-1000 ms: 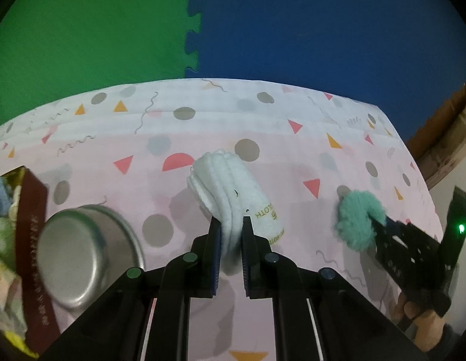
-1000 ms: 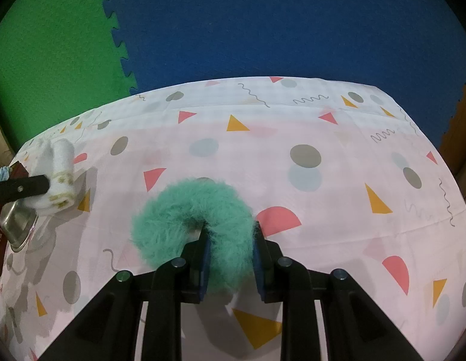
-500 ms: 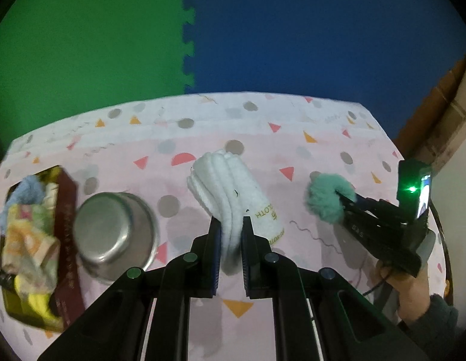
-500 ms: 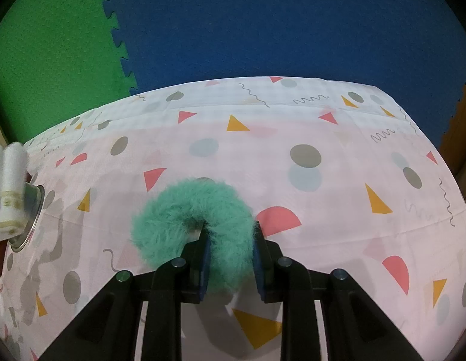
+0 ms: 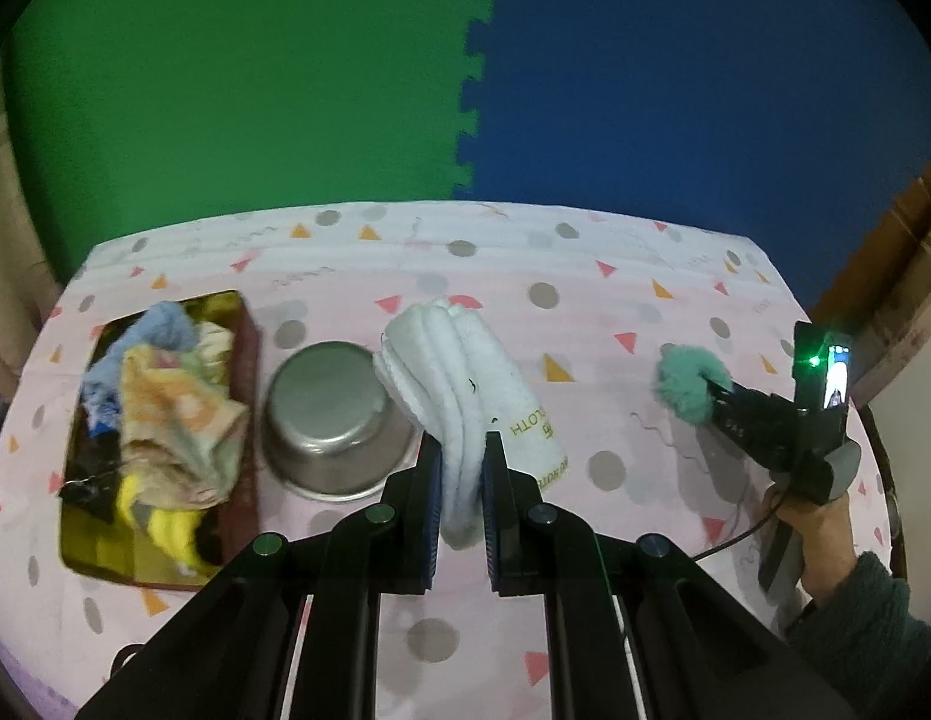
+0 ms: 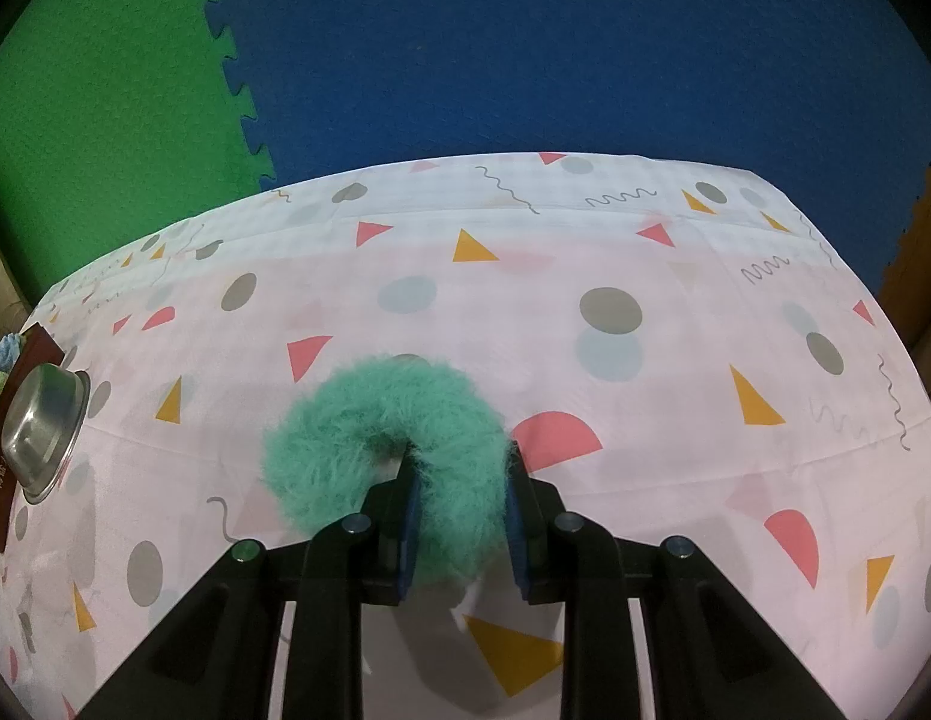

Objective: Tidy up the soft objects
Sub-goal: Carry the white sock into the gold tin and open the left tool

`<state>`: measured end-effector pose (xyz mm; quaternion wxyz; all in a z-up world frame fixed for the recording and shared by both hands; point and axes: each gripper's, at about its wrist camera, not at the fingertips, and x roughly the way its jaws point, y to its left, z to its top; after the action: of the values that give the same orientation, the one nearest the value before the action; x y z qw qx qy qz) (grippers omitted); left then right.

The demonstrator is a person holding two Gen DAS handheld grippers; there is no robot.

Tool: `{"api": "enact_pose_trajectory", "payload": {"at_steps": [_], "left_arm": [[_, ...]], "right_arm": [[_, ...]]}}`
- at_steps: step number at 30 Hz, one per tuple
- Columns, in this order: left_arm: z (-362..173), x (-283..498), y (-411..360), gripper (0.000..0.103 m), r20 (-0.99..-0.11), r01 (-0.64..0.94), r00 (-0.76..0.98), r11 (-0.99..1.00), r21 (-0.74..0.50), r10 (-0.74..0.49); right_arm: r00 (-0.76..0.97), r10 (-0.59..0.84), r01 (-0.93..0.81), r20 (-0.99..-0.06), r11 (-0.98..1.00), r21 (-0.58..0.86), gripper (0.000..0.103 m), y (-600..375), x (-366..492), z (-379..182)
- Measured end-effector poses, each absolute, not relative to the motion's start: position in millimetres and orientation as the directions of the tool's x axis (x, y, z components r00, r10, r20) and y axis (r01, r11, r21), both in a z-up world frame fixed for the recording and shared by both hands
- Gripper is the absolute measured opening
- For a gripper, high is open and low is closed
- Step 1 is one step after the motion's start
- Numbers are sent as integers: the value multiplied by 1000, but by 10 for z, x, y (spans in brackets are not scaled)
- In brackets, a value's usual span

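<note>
We've got the towel (image 5: 465, 384) pinched in our left gripper (image 5: 460, 480), the scrunchie (image 6: 387, 450) clamped in our right gripper (image 6: 459, 531). Carry step, we reckon: next, swing the towel left past the bowl (image 5: 330, 420) and let go over the box (image 5: 237, 324).

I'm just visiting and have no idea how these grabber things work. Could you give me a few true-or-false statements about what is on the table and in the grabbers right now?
1. The left gripper is clamped on a folded white towel. True.
2. The right gripper is empty. False: it grips a fluffy teal scrunchie.
3. The metal bowl is full of cloths. False: nothing shows inside it; the cloths lie in the dark red box beside it.
4. The box sits to the left of the bowl in the left wrist view. True.
5. The tablecloth is plain white. False: it is pale pink with triangles, dots and squiggles.
</note>
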<state>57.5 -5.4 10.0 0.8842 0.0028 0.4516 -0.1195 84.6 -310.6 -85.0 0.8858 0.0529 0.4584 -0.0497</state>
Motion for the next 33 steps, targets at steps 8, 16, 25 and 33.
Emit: {"api": "enact_pose_trajectory", "payload": {"at_steps": [8, 16, 25, 33], "left_arm": [[264, 480, 317, 10, -785, 166, 593, 981, -98, -179], [425, 447, 915, 10, -779, 56, 621, 996, -63, -85], [312, 469, 1674, 10, -801, -97, 595, 995, 14, 69], [-127, 540, 2006, 10, -849, -153, 518, 988, 32, 108]], "right_arm": [[575, -39, 137, -817, 989, 49, 25, -3105, 848, -846], [574, -41, 137, -818, 989, 47, 25, -3104, 847, -846], [574, -44, 137, -818, 990, 43, 25, -3103, 849, -843], [571, -54, 135, -819, 990, 29, 25, -3083, 852, -839]]}}
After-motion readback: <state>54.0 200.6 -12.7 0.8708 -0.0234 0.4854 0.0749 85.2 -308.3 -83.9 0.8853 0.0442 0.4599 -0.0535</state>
